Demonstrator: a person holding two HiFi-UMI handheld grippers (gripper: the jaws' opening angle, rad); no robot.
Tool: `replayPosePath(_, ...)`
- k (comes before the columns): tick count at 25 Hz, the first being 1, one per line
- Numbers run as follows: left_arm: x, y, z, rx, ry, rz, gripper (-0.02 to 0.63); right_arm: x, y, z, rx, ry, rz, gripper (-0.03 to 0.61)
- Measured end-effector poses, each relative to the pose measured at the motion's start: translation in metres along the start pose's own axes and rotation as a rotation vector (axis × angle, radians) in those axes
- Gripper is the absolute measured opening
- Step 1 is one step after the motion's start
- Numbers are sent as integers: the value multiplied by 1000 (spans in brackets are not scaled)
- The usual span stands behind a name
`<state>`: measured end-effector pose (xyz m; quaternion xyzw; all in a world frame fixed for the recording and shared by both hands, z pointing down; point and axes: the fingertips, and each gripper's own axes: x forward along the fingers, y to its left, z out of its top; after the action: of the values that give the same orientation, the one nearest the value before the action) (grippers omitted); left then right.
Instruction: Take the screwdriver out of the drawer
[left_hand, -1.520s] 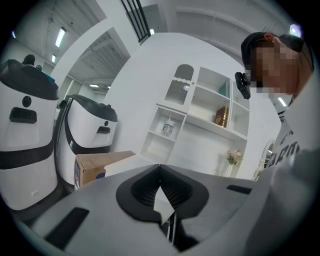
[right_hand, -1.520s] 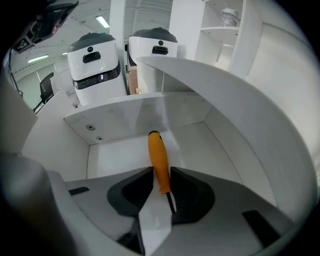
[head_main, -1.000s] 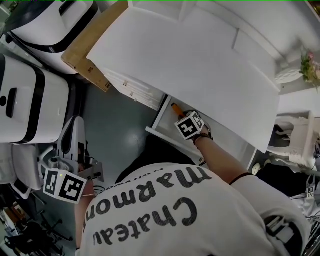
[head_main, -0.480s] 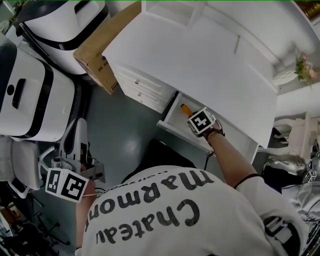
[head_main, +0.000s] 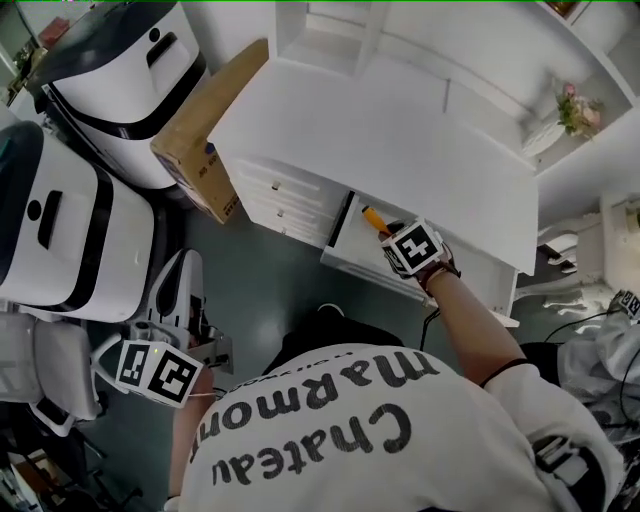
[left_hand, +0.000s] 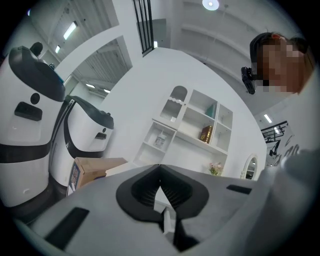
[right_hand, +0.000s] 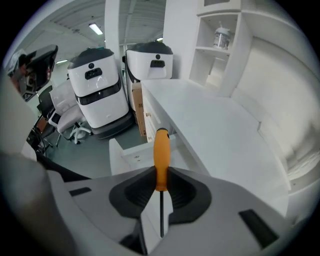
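Screwdriver is pinched by its orange handle between the right claw's jaws. The handle end juts past the tips and the thin shaft runs back toward the claw body, likely so it lifts clear of the open drawer beyond the tips. The left claw is closed on nothing. The shirt reads "Chateau Marmon"; the cardboard box label is unreadable.

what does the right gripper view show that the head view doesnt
Only the right gripper view: the right gripper's jaws pressed on the screwdriver's orange handle, its thin shaft between them, and a jar on a shelf. Only the head view: the left gripper low at left, and the person's shirt. Both: the screwdriver, the open drawer, the white desk and two white machines.
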<state>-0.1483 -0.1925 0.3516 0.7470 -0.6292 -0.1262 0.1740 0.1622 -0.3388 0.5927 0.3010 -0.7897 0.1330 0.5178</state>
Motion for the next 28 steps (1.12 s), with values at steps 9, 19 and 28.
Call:
replayPosePath(9,-2,-37,9,13,-9,-146,23,-85,26,40,139,-269,-56,83)
replayPosePath(19,-11,-84,9,47,13,-318,23,-202,48,71,362,-668,-105,83)
replayPosePath(28,-28,-111,13,86,18,-419,23,-292,80,80,423,-933,-144,83)
